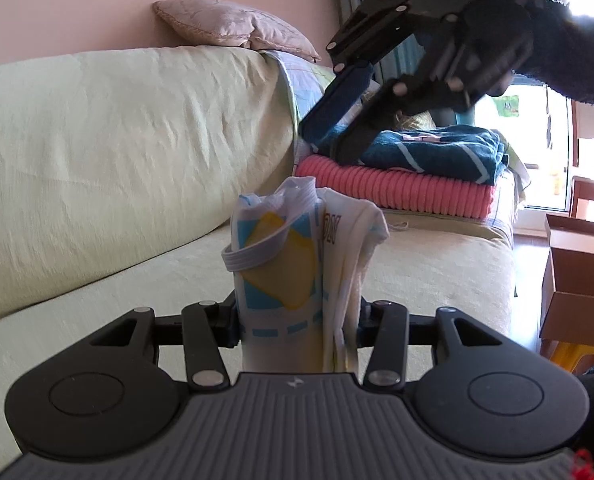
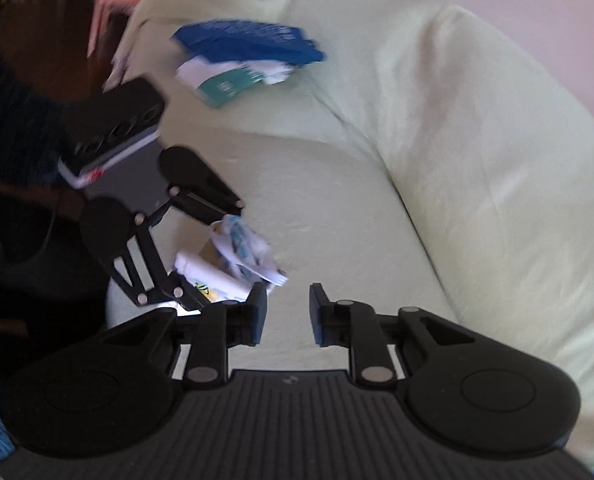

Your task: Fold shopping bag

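a: in the left view, what is going on with the bag (image 1: 297, 264)?

b: it is looking folded up small. the left gripper (image 1: 297, 320) is squeezing it tight, and it is sticking straight up over the sofa (image 1: 97, 140). a handle loop is hanging out at the side.

a: and the right gripper (image 1: 333, 136)?

b: it is hanging up high, well away from the bag, holding nothing.

a: now the right view?

b: it is blurry. the right gripper (image 2: 288, 312) is showing its pads a little apart with just sofa (image 2: 457, 160) between them. the left gripper (image 2: 217, 248) is holding the bag (image 2: 237, 256) low on the left.

a: so is the job nearly done?

b: i think so. the folding is looking mostly finished. tucking that loop in and laying the bag down may be all that is left.
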Available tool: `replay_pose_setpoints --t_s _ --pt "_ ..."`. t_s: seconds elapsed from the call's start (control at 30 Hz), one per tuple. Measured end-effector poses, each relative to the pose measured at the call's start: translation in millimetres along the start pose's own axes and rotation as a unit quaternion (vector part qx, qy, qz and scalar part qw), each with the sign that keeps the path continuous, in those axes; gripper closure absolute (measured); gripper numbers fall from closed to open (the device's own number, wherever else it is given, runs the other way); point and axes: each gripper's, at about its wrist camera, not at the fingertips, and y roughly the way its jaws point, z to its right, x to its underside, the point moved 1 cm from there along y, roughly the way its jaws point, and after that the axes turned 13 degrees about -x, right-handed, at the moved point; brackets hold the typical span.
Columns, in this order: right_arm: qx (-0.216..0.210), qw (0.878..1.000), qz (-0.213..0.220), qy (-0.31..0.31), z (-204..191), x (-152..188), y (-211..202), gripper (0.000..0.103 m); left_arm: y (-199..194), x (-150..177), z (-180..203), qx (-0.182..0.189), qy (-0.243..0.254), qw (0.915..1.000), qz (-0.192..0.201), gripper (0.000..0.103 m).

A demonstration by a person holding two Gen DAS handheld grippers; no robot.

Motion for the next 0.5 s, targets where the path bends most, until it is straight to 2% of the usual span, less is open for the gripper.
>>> replay_pose_setpoints --t_s 0.2,0.5 --pt "-0.014 0.997 -0.031 -0.062 -5 -12 21 0.095 2 1 -3 0.009 0.0 1.0 0.004 0.051" --pt "-0.007 0.983 -0.091 -0.158 -17 -26 36 0.096 3 1 -2 0.012 0.008 0.9999 0.008 0.051"
